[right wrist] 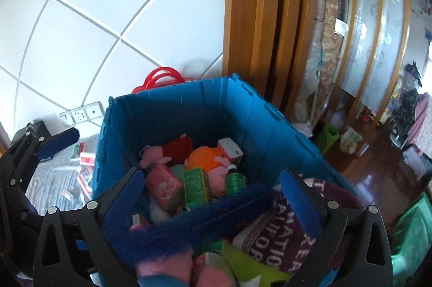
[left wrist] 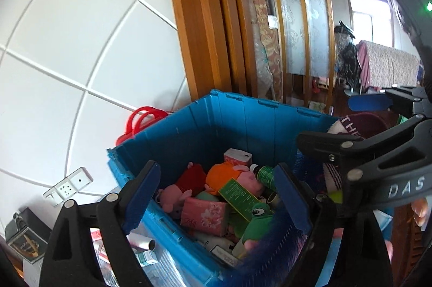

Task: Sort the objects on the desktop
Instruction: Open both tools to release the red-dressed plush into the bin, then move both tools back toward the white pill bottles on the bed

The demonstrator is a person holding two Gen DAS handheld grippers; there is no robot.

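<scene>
1. Right gripper (right wrist: 213,203): jaws spread wide, nothing clamped between them. It hangs over the near rim of the blue ribbed plastic crate (right wrist: 172,109). A fuzzy dark-blue zippered pouch (right wrist: 216,211) lies across the gap between the blue pads, beside a maroon-and-white lettered knit fabric (right wrist: 280,233); pads not visibly touching either.
2. Left gripper (left wrist: 216,195): jaws likewise released, empty, poised above the crate's left side. Probably both are held over the opening because it's the drop spot.
3. Crate contents, heaped loose, so likely the sorted pile: pink floral tissue pack (left wrist: 203,214), green rectangular carton (left wrist: 240,195), green frog plush (left wrist: 256,219), dark green bottle with white cap (left wrist: 264,175), pink pig plush in orange dress (left wrist: 229,176), second pig plush in red (right wrist: 167,149), small pink-white box (left wrist: 237,156).
4. Outside the crate, left: grey quilted tabletop (right wrist: 51,184) with small red-white packs (right wrist: 86,160) scattered there, likely unsorted.
5. Behind: red plastic handles (right wrist: 162,76), white wall sockets (right wrist: 81,113), white tiled wall (right wrist: 108,3), wooden door frame (right wrist: 251,17).
</scene>
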